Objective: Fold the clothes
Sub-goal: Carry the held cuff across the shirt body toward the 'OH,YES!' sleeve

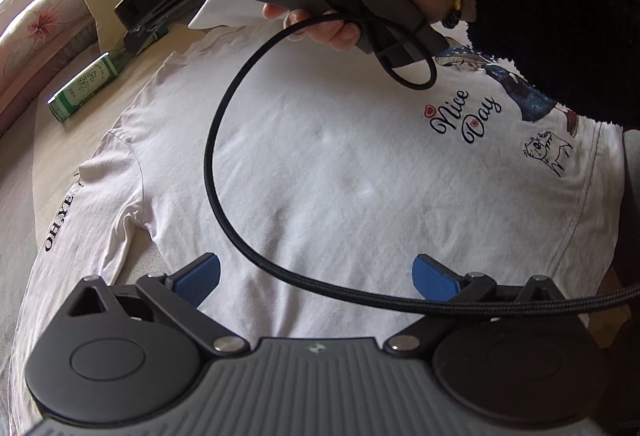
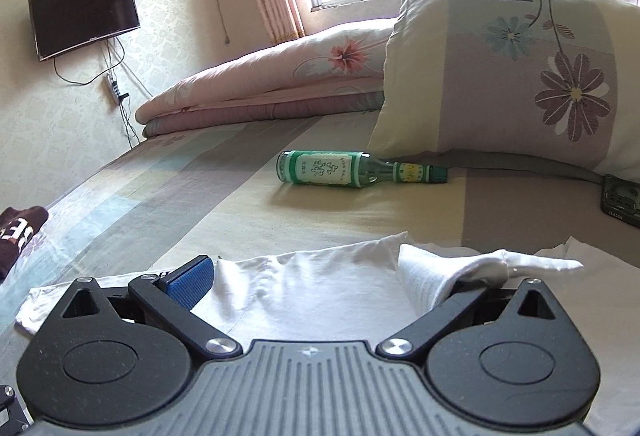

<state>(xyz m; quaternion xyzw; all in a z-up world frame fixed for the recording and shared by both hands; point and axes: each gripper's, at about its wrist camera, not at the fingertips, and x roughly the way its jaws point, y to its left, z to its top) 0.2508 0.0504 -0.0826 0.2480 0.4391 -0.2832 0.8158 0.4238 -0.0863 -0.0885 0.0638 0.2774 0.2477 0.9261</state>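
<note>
Under your open left gripper (image 1: 316,276) the white shirt (image 1: 340,164) is lying flat, unfolded; your right gripper (image 2: 320,280) is gaping over its hem, gripping nothing yet.

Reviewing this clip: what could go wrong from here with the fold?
1. The black braided cable loops low over the white printed T-shirt; it might snag or get folded in.
2. In the right wrist view, the right hand-held gripper has hem fabric bunched over one finger; closing now may grab a crooked edge.
3. The green glass bottle lies loose on the striped bedsheet and may roll if bumped.
</note>
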